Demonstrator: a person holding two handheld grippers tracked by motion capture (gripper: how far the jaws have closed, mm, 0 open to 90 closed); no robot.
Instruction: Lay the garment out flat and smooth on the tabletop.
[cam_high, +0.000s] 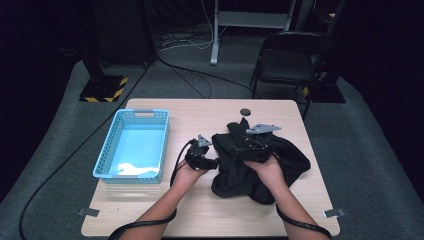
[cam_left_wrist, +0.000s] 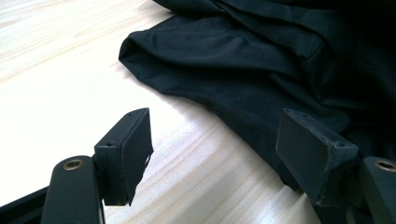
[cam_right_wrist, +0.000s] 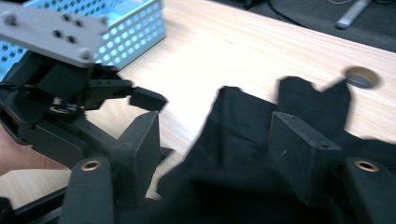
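The crumpled black fabric garment (cam_high: 260, 165) lies in a loose heap on the right-centre of the table, folds bunched, one pointed flap sticking up toward the far edge near a round cable hole (cam_high: 244, 111) in the tabletop. In the left gripper view its folded hem (cam_left_wrist: 224, 60) runs across the wood w/ a thick rolled edge.

The right gripper (cam_high: 255, 145), grey three-cornered plate on top, sits over the middle of the heap w/ the right hand (cam_high: 270, 170) behind it. Its jaws stand wide apart above the cloth in the right gripper view (cam_right_wrist: 219, 154); nothing is pinched between the pads, fabric just lies below and between them.

The left gripper (cam_high: 202, 155) is just beside the garment's left edge, left hand (cam_high: 187, 172) resting low on the table. Its jaws are also well open (cam_left_wrist: 219, 149): the one pad is over bare wood, the other over the cloth's edge; can't tell if that pad touches it. Nothing gripped.

The light wooden rectangular table (cam_high: 150, 210) has pale grain, tape tabs at both near corners. A light-blue perforated plastic basket (cam_high: 102, 160) stands on its left side, well apart from the garment.

Beyond: grey carpet floor, black cables trailing, a black folding chair (cam_high: 290, 60) behind the table's far right, a stand base w/ yellow-black hazard stripes (cam_high: 105, 89) far left, a grey metal frame leg (cam_high: 215, 40). The room is dark around.
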